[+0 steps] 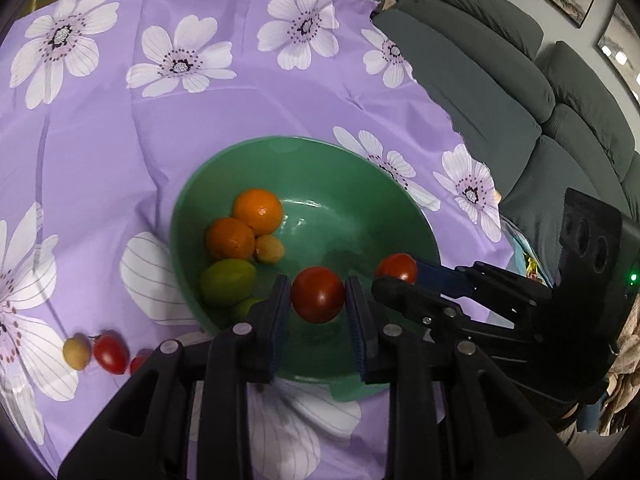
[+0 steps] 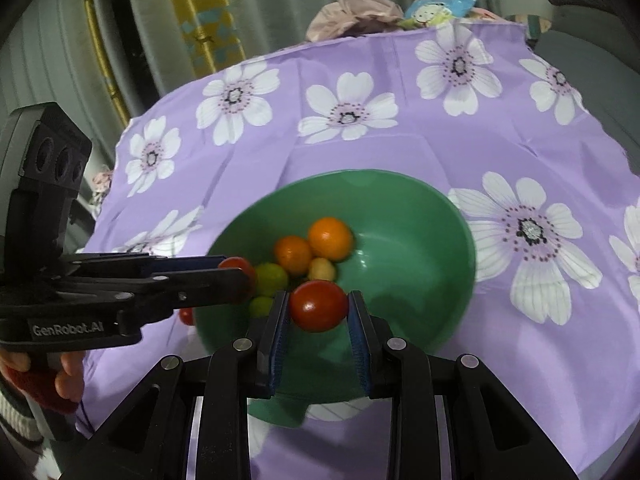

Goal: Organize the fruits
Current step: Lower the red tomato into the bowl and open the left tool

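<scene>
A green bowl [image 1: 340,184] [image 2: 404,208] sits on the purple flowered cloth, holding two oranges [image 1: 258,208] [image 2: 330,238], a small yellow fruit [image 1: 270,249] and green fruits [image 1: 227,282]. My left gripper [image 1: 318,292] is shut on a red tomato [image 1: 318,295] above the bowl's near side. In the right wrist view the left gripper [image 2: 238,270] comes in from the left with that tomato [image 2: 240,265]. My right gripper [image 2: 318,304] is shut on another red tomato [image 2: 319,306] over the bowl's near rim. From the left wrist it appears as the right gripper [image 1: 400,274] with its tomato [image 1: 397,267].
On the cloth [image 1: 240,100] left of the bowl lie a small yellow fruit [image 1: 76,353], a red tomato [image 1: 111,352] and another red one half hidden behind my finger. A grey sofa [image 1: 520,100] stands past the table's right edge. A person's hand [image 2: 68,376] grips the left handle.
</scene>
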A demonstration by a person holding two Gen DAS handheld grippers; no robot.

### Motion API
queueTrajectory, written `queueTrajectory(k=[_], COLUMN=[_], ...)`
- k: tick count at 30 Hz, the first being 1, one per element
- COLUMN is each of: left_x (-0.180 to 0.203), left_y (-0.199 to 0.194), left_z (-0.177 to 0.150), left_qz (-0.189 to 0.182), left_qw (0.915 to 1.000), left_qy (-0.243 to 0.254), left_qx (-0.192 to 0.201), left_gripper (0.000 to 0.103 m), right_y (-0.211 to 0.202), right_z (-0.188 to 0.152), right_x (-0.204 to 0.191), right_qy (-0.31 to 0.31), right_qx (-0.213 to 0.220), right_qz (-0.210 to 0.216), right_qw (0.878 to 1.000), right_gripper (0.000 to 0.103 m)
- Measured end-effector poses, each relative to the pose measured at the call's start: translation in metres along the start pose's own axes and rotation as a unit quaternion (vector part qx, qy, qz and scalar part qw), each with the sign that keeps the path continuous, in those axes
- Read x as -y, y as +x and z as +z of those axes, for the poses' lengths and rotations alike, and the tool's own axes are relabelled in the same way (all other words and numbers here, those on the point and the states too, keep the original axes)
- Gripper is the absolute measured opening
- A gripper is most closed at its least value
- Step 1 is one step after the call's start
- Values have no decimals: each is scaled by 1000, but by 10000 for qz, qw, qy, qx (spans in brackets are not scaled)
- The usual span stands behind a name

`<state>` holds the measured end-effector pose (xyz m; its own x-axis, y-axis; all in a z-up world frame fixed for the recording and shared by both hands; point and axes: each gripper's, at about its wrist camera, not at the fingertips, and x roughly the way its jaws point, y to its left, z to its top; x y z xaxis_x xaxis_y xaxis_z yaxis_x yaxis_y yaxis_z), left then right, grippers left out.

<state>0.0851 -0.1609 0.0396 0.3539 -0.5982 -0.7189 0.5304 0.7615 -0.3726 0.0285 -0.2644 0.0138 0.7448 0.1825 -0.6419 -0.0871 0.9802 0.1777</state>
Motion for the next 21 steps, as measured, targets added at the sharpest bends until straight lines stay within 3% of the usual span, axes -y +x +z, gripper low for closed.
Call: queueTrajectory(k=[8,14,21], left_x=[-7,-29,-80], left_y=[-11,-37,-72], left_z=[-1,-13,-52], left_qz=[7,196,567], left_qw=[9997,9978,9884], left_qy=[-207,-524,-1292], left_qx=[160,355,571], left_gripper=[43,45,45], right_y=[-4,-10,-18], right_z=[-1,-1,2], right_x=[7,6,-13], right_qy=[99,144,-94], right_qx=[30,105,213], right_qz=[-48,117,243], right_qw=[9999,9998,9994], right_gripper=[31,31,31])
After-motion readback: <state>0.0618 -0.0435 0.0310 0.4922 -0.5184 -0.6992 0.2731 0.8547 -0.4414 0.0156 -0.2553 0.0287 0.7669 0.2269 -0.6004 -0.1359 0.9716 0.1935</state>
